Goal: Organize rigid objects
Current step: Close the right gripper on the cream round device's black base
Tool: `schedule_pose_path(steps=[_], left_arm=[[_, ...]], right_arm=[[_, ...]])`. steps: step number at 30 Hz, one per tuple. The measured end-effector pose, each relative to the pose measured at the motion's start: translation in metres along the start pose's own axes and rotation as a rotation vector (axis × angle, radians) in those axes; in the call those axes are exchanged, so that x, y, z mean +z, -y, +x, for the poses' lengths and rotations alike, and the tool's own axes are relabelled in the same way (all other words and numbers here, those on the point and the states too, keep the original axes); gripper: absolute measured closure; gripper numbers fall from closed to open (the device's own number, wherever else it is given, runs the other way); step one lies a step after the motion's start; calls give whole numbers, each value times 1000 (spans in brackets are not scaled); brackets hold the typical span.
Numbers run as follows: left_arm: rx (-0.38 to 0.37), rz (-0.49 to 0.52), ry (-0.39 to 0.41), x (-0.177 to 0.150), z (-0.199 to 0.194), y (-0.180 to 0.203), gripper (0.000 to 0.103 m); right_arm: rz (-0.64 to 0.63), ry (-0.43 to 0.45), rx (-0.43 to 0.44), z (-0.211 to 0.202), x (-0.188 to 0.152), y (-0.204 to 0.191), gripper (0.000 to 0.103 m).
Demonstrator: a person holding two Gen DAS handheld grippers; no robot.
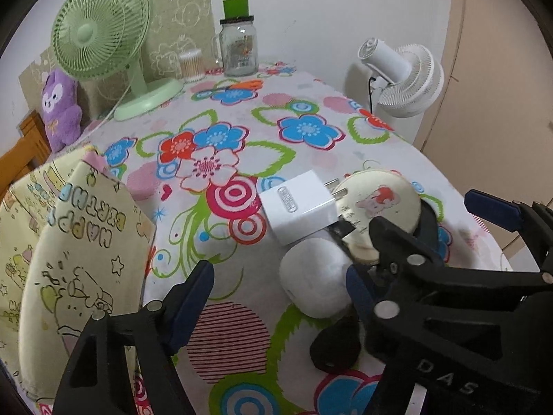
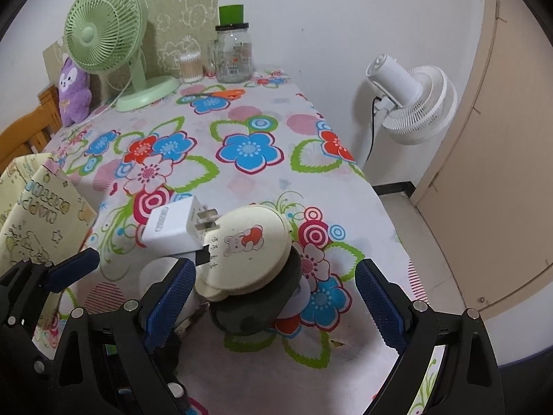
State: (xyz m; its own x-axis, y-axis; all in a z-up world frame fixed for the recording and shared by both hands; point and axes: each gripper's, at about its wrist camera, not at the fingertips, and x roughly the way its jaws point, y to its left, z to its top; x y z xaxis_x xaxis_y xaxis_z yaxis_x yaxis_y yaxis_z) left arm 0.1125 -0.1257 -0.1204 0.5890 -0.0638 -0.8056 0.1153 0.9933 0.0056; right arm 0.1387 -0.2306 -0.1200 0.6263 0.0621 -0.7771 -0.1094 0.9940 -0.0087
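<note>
A pile of small objects lies on the flowered tablecloth: a white plug charger, a cream round compact with a bear picture, a white rounded case and a black round object. In the right wrist view the charger rests against the compact, which lies on a dark round object. My left gripper is open, its fingers either side of the white case. My right gripper is open around the compact and dark object. A yellow "Happy Birthday" bag stands at left.
At the table's far end stand a green desk fan, a glass jar with a green lid, a cotton swab tub and a purple plush. A white fan stands off the table's right edge.
</note>
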Motion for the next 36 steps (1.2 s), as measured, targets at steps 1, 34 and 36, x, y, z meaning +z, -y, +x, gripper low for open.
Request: schedule_pose_path(steps=[1, 34, 36], left_arm=[[-8, -8, 2, 0, 0, -1, 22], [-90, 19, 0, -2, 2, -5, 49], [-87, 14, -2, -2, 2, -7, 49]], right_arm=[[4, -1, 2, 1, 0, 0, 8], [-11, -67, 44, 29, 8, -14, 8], [-19, -64, 42, 28, 9, -16, 8]])
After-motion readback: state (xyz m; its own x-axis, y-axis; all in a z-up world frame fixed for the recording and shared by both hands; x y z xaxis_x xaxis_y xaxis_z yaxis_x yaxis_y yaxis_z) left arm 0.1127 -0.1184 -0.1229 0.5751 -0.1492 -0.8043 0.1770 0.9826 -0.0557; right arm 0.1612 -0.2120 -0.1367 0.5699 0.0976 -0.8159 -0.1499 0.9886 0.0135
